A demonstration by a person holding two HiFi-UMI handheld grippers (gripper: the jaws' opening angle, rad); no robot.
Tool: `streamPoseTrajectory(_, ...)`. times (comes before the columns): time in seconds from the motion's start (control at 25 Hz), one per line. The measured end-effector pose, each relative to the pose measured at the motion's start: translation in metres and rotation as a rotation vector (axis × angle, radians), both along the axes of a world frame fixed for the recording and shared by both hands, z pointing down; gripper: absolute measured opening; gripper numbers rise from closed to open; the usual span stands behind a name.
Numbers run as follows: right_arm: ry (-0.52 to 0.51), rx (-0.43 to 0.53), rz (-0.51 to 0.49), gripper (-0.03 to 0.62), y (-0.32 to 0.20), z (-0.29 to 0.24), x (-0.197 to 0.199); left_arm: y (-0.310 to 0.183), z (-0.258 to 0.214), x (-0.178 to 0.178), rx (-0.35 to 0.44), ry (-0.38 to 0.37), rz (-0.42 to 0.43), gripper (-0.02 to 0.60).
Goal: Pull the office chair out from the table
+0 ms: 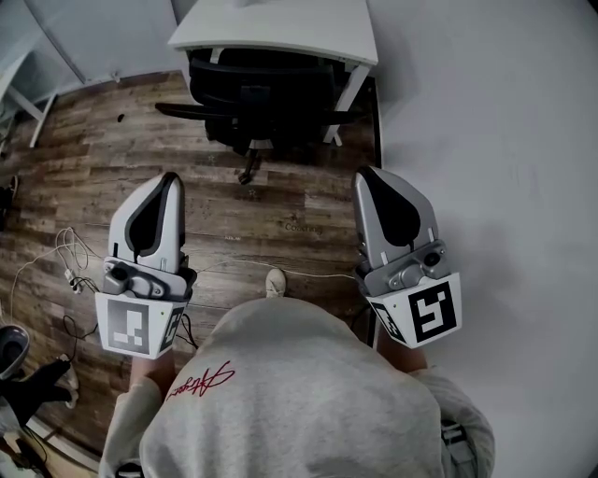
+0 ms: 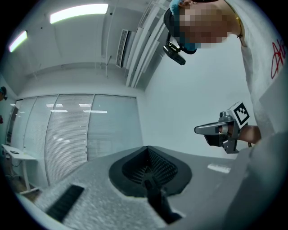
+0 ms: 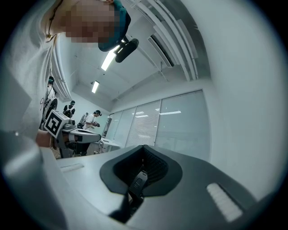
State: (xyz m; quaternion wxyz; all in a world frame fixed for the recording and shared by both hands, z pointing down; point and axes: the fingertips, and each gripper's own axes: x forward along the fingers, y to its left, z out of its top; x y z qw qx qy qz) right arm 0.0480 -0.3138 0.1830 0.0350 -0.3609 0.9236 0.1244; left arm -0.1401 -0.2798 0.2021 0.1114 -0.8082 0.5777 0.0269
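Head view: black office chair (image 1: 262, 98), wood-plank floor (image 1: 121, 177)

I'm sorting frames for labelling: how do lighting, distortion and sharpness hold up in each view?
Head view: strong fisheye with dark corners and even light; the office chair and table are small but sharp. Left gripper view: the ceiling light is blown out, and the near foreground is grainy and soft. Right gripper view: fisheye bends the window wall, and a mosaic patch covers a face.
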Motion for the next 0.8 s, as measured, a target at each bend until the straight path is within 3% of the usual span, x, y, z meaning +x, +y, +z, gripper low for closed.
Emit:
streamPoseTrajectory(0.52,0.006,0.014,-0.025,0.0,-0.057,0.007,0.009,-0.057,0.008,0.003,-0.005,-0.044,-0.034,-0.012)
streamPoseTrajectory(0.8,0.032,-0.002,-0.033,0.0,-0.079,0.025,0.0,-0.073,0.025,-0.009,-0.049,-0.097,-0.039,-0.011)
